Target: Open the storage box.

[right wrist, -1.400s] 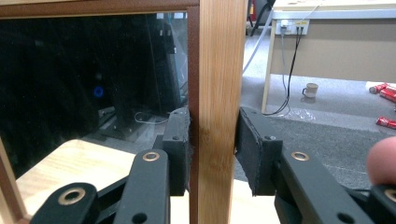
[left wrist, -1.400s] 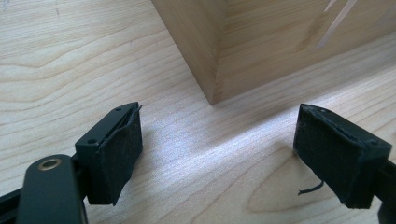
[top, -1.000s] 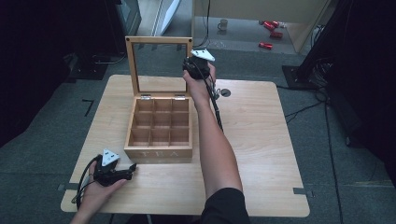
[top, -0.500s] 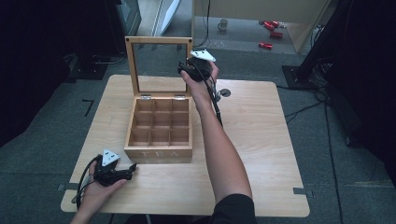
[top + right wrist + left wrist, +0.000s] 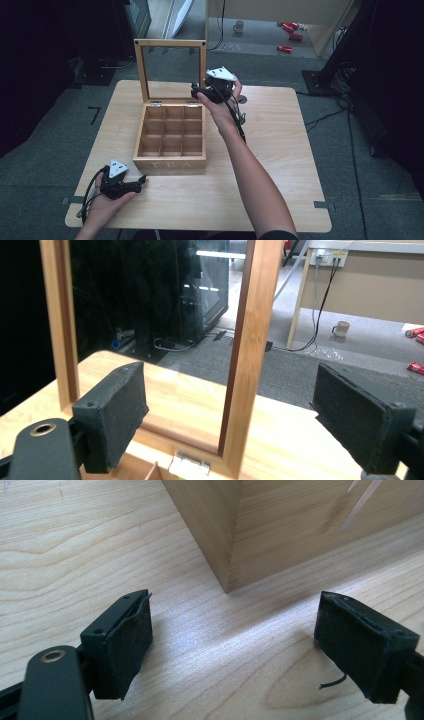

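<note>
My right tongs (image 5: 196, 90) gape wide around the upright lid (image 5: 170, 69) of the tea box (image 5: 170, 145), mid-worktop (image 5: 280, 165). My left tongs (image 5: 141, 181) rest wide, empty. Pushing carelessly could slam the lid.

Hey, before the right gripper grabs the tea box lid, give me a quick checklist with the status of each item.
1. Right gripper open: ok.
2. Lid frame between its jaws: ok, the lid's side rail lies in the gap.
3. Pads touching the lid: not ok, both apart from it.
4. Lid upright: ok.
5. Left gripper steadying the box: not ok, open, near its corner, not touching.
6. Compartments empty: ok in the high view.
</note>
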Available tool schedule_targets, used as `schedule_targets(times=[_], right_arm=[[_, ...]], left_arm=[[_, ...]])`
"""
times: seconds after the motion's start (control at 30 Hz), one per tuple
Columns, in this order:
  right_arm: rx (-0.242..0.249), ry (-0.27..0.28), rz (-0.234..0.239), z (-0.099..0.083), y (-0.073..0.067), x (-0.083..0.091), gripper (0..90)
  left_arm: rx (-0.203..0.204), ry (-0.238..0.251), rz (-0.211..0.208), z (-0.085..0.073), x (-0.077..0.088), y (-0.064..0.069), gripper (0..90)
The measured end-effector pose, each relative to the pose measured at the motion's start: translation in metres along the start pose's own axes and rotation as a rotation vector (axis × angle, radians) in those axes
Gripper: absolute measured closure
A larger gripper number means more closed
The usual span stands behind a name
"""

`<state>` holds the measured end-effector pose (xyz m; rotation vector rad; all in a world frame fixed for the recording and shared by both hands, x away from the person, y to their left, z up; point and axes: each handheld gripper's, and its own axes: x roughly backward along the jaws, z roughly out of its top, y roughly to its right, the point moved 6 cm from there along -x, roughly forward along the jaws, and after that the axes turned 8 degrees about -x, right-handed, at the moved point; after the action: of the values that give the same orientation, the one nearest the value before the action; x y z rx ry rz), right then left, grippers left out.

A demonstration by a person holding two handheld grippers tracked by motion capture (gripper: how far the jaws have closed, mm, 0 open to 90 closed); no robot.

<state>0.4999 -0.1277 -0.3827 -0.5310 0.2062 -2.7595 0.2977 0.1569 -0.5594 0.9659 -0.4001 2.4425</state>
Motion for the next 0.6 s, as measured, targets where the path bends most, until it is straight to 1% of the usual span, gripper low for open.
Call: schedule_targets(times=[0.07, 0.23, 0.43, 0.5, 0.6], right_arm=[[-0.001, -0.003, 0.004, -0.004, 0.002, 0.007, 13.3], [-0.023, -0.011, 0.03, -0.014, 0.008, 0.025, 13.0], [-0.003, -0.016, 0.03, -0.025, 0.015, 0.047, 12.6], [0.004, -0.018, 0.039, -0.03, 0.017, 0.055, 12.6], [-0.009, -0.011, 0.063, -0.036, 0.021, 0.068, 12.1]], left_arm=[[0.0, -0.001, 0.001, 0.0, 0.0, 0.0, 16.2], [-0.003, -0.001, 0.003, 0.0, 0.0, 0.0, 16.2], [-0.001, -0.001, 0.004, 0.0, 0.0, 0.0, 16.2], [-0.003, -0.001, 0.005, 0.0, 0.0, 0.001, 16.2], [-0.004, -0.002, 0.006, 0.0, 0.0, 0.0, 16.2]])
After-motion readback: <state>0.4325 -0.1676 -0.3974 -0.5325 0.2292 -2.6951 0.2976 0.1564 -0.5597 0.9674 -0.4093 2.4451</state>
